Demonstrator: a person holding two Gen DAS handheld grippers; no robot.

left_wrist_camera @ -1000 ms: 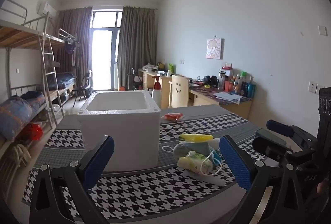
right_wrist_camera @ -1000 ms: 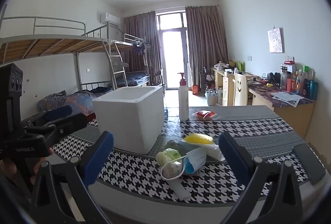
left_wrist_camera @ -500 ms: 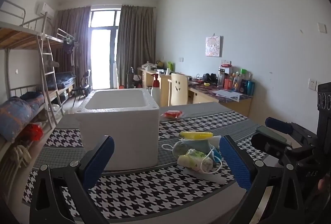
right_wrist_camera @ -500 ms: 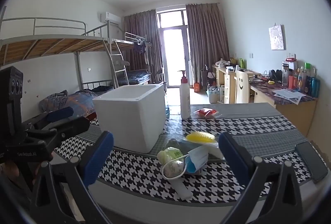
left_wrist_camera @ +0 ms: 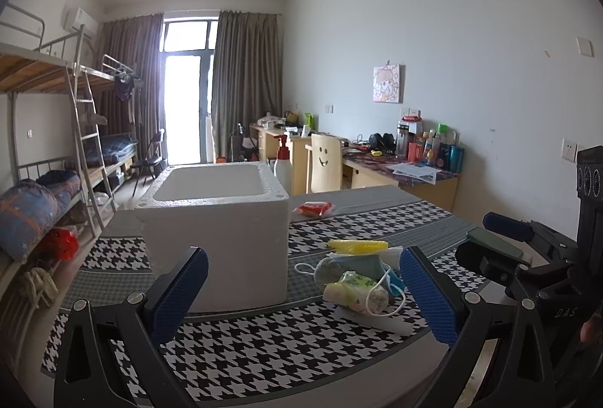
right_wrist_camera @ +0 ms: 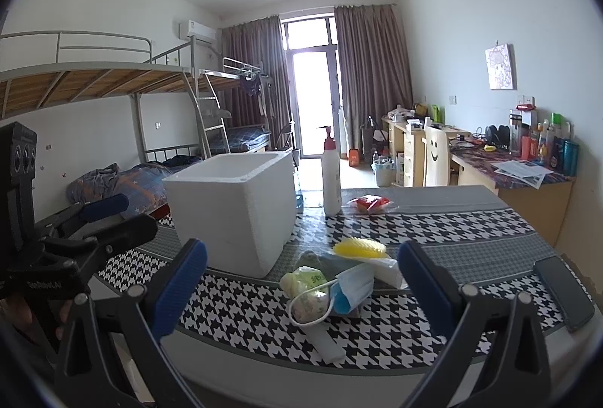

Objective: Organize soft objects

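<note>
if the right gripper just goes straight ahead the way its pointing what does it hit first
Most likely the pile of soft items: the blue face mask and the green-printed tissue pack lie between the open fingers of the right gripper. The white foam box sits left of that line. Depth is uncertain.

Left tool (left_wrist_camera: 305, 289) jaws wide apart, right tool (right_wrist_camera: 303, 289) likewise, both empty

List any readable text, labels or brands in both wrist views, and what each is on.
"DAS": moulded on the right gripper body, seen in the left wrist view; first letter uncertain.
"GenRobot.AI": on the left gripper body, seen in the right wrist view; small, partly guessed.
Green print on the tissue pack: too blurred.
Desk bottles' labels: too small.
</note>
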